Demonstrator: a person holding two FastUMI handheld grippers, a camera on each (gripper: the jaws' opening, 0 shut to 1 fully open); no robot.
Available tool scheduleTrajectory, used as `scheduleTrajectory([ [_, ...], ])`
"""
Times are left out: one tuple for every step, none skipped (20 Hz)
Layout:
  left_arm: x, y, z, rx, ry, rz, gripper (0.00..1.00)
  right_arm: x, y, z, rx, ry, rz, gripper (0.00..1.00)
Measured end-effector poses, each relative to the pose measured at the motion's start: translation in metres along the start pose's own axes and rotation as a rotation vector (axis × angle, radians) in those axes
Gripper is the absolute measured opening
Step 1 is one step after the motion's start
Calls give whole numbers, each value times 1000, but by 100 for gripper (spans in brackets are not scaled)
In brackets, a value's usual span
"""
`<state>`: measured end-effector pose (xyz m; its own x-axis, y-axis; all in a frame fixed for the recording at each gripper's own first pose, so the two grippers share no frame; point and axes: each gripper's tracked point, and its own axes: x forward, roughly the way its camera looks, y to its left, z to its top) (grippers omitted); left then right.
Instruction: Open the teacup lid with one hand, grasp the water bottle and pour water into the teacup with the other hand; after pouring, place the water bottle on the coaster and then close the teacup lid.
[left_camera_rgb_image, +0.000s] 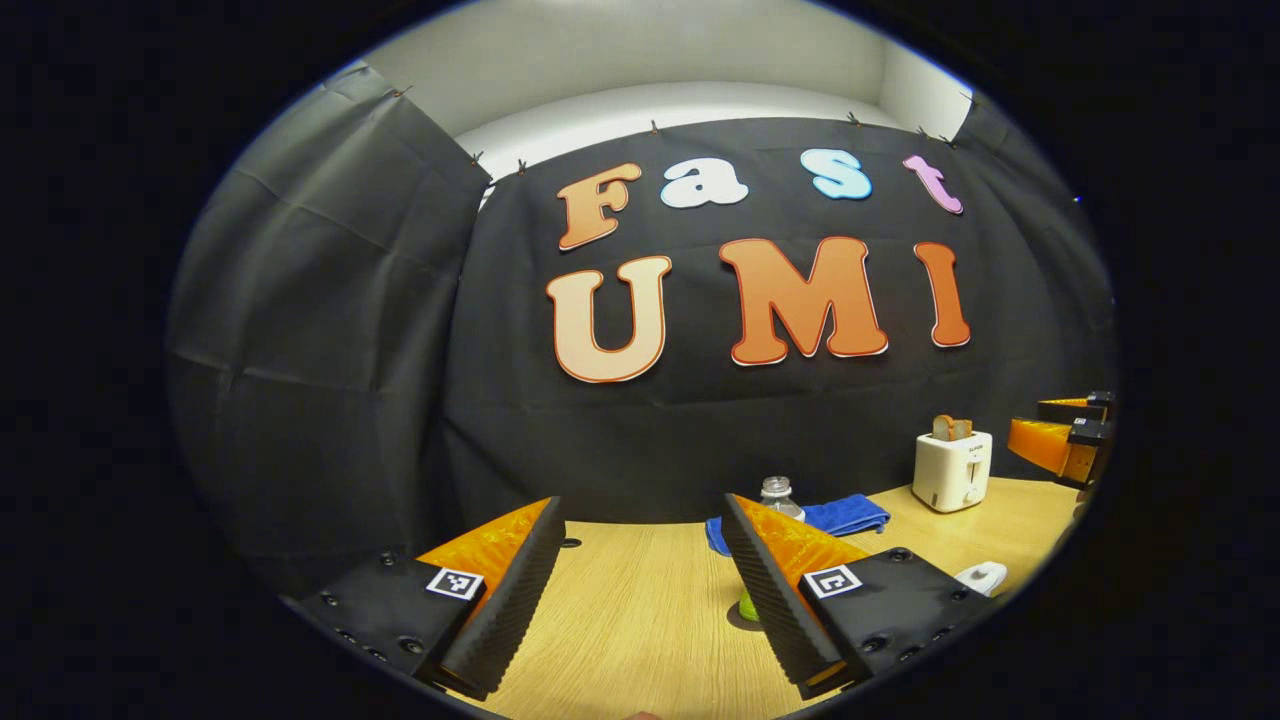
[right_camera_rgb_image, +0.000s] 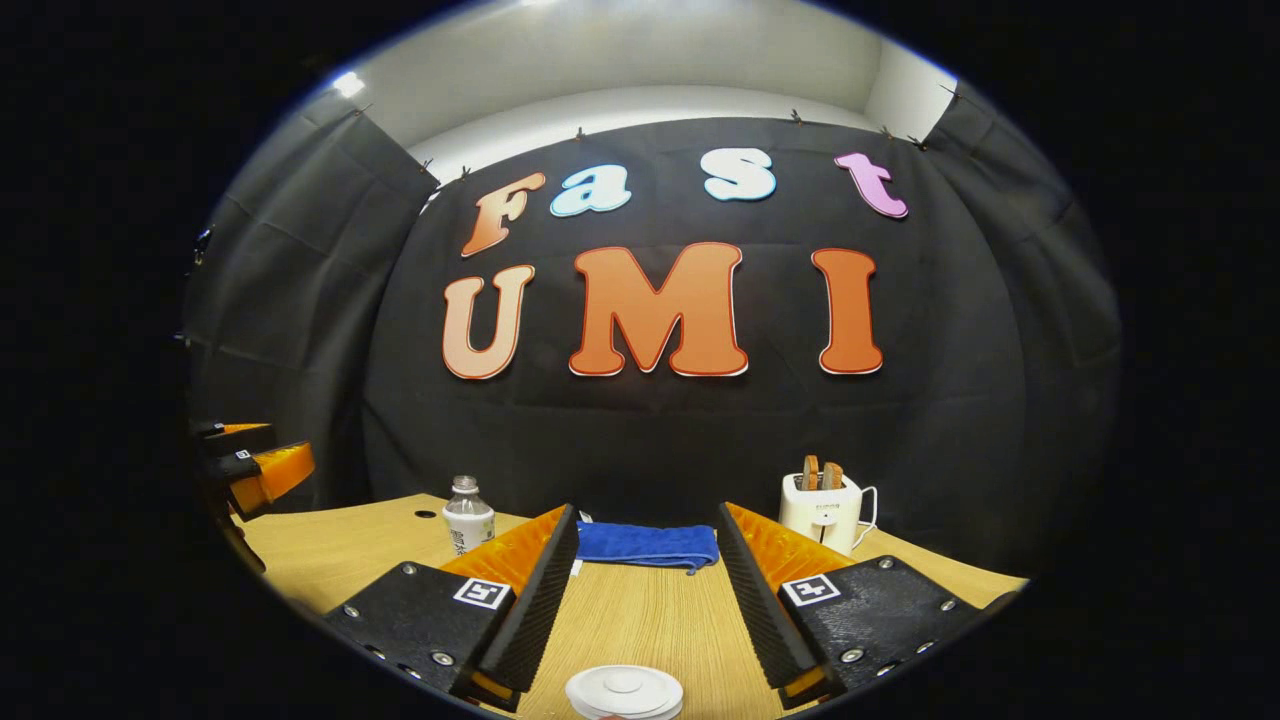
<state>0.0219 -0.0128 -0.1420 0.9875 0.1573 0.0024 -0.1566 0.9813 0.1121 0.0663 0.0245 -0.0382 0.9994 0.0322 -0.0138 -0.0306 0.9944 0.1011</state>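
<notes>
Two hand-held grippers, left (left_camera_rgb_image: 640, 585) and right (right_camera_rgb_image: 645, 600), hover wide open and empty over my bench (right_camera_rgb_image: 640, 620); the lidded teacup (right_camera_rgb_image: 623, 692) sits just below my right one, ready for uncapping, the water bottle (right_camera_rgb_image: 467, 515) upright beside the blue cloth (right_camera_rgb_image: 645, 545)

Bare table (right_camera_rgb_image: 640, 620) before towel (right_camera_rgb_image: 646, 545); toaster (right_camera_rgb_image: 820, 512) stands far right
</notes>
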Motion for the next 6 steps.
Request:
scheduleTrajectory([
  [-2, 1, 5, 6, -30, 4, 100, -1, 1, 1, -1, -2, 1, 83],
  [-2, 5, 8, 22, -48, 9, 100, -1, 2, 1, -2, -5, 4, 83],
  [-2, 5, 8, 38, -53, 12, 100, -1, 2, 1, 0, -5, 7, 84],
  [-3, 3, 11, 41, -58, 9, 98, -1, 4, -1, 5, 3, 12, 83],
  [-4, 2, 14, 40, -62, 9, 98, -2, 6, -1, 9, 6, 15, 83],
  [-4, 2, 13, 41, -70, 10, 99, -2, 6, 1, 10, 1, 17, 84],
])
